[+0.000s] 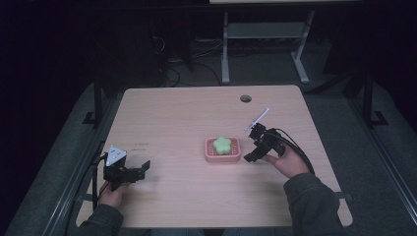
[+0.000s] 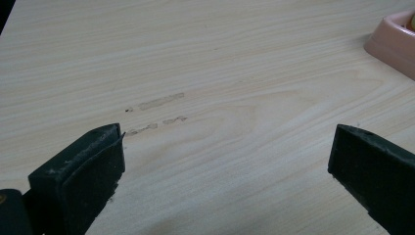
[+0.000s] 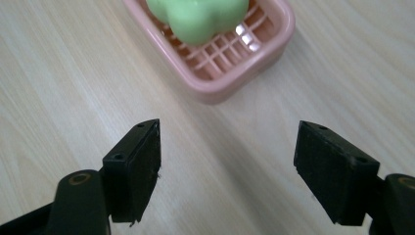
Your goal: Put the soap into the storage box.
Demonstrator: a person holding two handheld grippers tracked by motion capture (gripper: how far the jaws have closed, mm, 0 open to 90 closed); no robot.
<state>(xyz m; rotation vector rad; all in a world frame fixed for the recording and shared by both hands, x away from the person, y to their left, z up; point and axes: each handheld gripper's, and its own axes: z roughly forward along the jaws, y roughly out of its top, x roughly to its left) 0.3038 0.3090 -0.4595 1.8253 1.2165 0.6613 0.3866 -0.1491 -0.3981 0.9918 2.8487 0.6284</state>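
Both the left gripper (image 1: 140,169) and right gripper (image 3: 227,164) were wide open and empty, and the green flower-shaped soap (image 3: 198,17) at top center in its pink dish (image 3: 274,41) looked light but slick (I'd pinch it across the lobes).

- In the left gripper view, the pink tray (image 2: 394,46) is cut off by the right edge, so just 1 corner shows.
- In the right gripper view, the top edge cuts off the green soap (image 3: 200,17) and the far side of the tray (image 3: 230,78).
- In the high view, the person's arms run off the bottom edge.
- The floor behind the table (image 1: 172,118) is too dark to make out.
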